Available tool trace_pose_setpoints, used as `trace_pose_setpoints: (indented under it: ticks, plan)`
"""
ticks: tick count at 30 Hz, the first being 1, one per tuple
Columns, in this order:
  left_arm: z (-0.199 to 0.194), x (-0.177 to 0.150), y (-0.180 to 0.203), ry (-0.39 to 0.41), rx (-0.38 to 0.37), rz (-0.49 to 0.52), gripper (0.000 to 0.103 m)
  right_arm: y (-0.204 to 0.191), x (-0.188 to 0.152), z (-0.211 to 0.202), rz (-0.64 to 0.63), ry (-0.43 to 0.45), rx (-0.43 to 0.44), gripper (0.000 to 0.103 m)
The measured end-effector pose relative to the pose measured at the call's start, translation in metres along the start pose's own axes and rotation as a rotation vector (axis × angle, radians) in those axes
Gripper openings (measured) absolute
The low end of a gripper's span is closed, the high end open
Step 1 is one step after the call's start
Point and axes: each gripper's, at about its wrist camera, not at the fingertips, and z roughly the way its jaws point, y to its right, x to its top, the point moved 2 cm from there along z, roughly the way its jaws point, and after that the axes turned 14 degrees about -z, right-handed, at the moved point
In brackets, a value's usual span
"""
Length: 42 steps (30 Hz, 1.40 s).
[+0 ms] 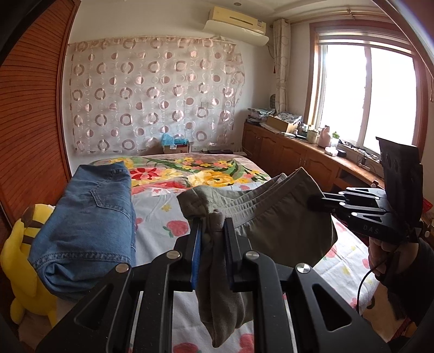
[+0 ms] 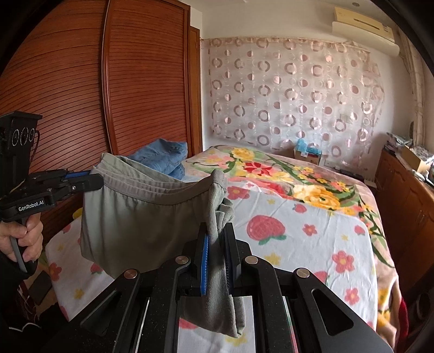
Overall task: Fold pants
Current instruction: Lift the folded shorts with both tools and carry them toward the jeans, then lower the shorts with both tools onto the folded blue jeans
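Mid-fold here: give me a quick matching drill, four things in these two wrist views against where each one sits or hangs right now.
Things:
1. olive-grey cotton pants
2. folded blue denim jeans
3. yellow plush toy
4. white wall air conditioner

Places:
A. high on the wall above the circle-patterned curtain
B. lying on the bed's left side
C. hanging between the left claw and right claw
D. beside the jeans, at the bed's edge

Pairs: 1-C, 2-B, 3-D, 4-A

Matt olive cloth pants; faded denim jeans; ribbed glossy wood wardrobe.
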Motion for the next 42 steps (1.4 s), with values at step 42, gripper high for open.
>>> trace_pose_setpoints:
  ticks: [42]
  plan:
    - [-0.001, 0.057, -0.132, 0.121, 0.240, -0.177, 0.016, 0.041, 0.137, 0.219, -0.336, 0.077, 0.206, 0.010]
